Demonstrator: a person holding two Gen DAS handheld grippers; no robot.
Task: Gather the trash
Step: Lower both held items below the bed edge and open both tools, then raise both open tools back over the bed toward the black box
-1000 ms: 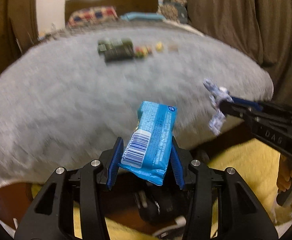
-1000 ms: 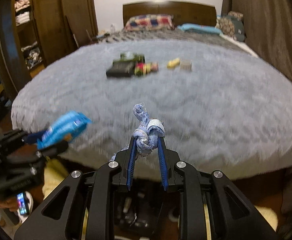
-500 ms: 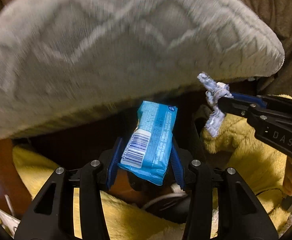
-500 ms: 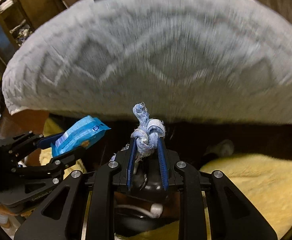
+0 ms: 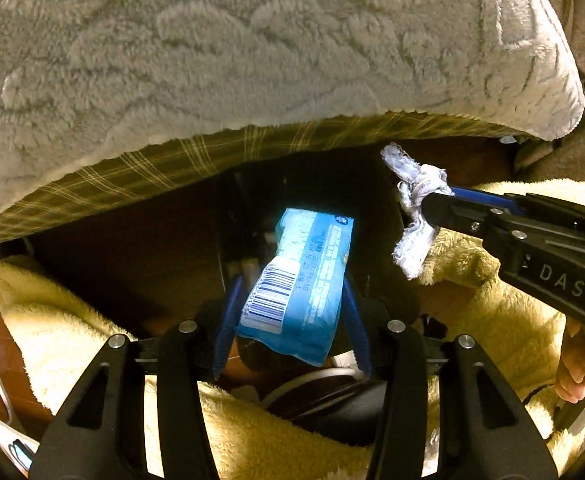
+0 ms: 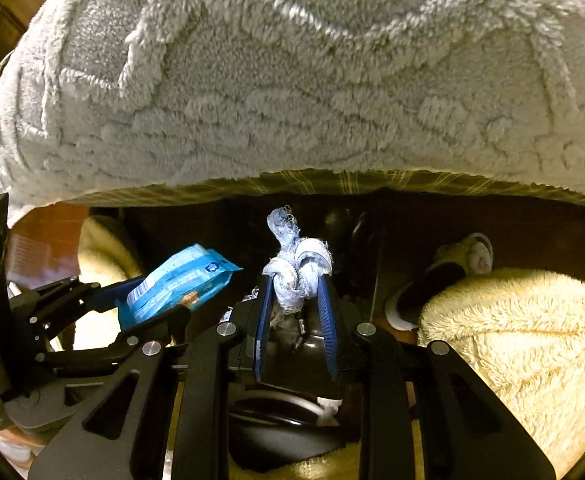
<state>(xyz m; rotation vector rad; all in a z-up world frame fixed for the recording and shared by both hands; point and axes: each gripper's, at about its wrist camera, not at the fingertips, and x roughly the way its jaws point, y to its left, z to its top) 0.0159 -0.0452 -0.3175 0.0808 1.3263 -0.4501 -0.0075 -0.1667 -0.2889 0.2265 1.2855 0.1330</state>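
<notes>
My left gripper [image 5: 290,280] is shut on a blue snack wrapper [image 5: 304,280] with a white barcode; it also shows in the right wrist view [image 6: 172,284]. My right gripper [image 6: 296,280] is shut on a crumpled white-blue wrapper [image 6: 296,268], seen in the left wrist view [image 5: 414,204] to the right of the blue one. Both grippers hang side by side below the bed's edge, over a dark object [image 6: 288,412] with a white cord; what it is I cannot tell.
The grey fluffy blanket [image 5: 252,40] overhangs the bed, with a plaid sheet edge [image 5: 172,160] under it. Yellow fleece [image 6: 512,340] lies on both sides below. A slipper [image 6: 444,276] sits on the dark wooden floor at right.
Both grippers have dropped from above the bed top to below its edge and tilted down. The items on the bed are out of view. Both wrappers stay held.
</notes>
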